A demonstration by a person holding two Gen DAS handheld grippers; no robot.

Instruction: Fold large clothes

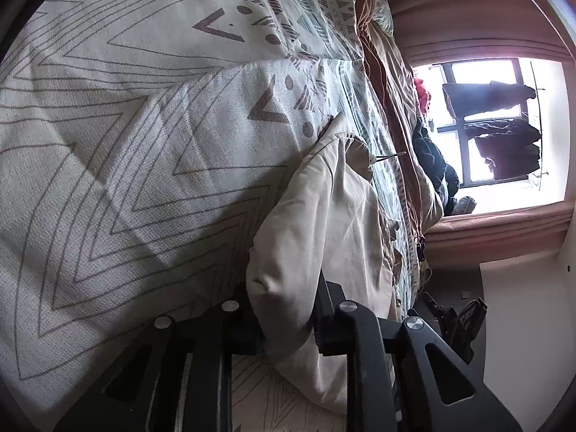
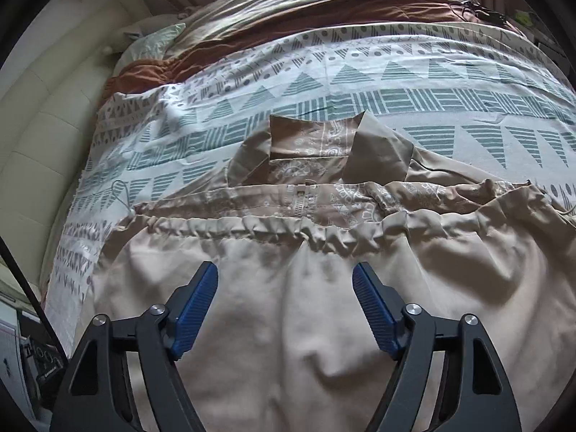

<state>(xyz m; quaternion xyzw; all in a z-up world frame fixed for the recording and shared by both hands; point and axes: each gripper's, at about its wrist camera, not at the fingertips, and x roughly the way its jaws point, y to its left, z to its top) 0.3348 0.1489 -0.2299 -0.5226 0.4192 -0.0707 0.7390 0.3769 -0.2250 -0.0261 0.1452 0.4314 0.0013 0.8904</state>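
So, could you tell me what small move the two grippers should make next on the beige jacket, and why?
Probably bring the right gripper down onto a free edge of the beige fabric jacket to pair with the left. Its blue pads stand open above the cloth, holding nothing, while the left gripper is clamped on a bunched fold of it over the patterned bedspread.

Bed w/ white cotton cover [image 2: 360,72], grey-green triangle + hatched-band print; zigzag line print on near part [image 1: 108,144]. Directly on it: beige lightweight garment w/ gathered elastic hem [image 2: 288,306], paisley-lined collar toward far side. Rust-brown + olive blanket [image 2: 288,10] bunched along far edge, dark clothing beyond it.
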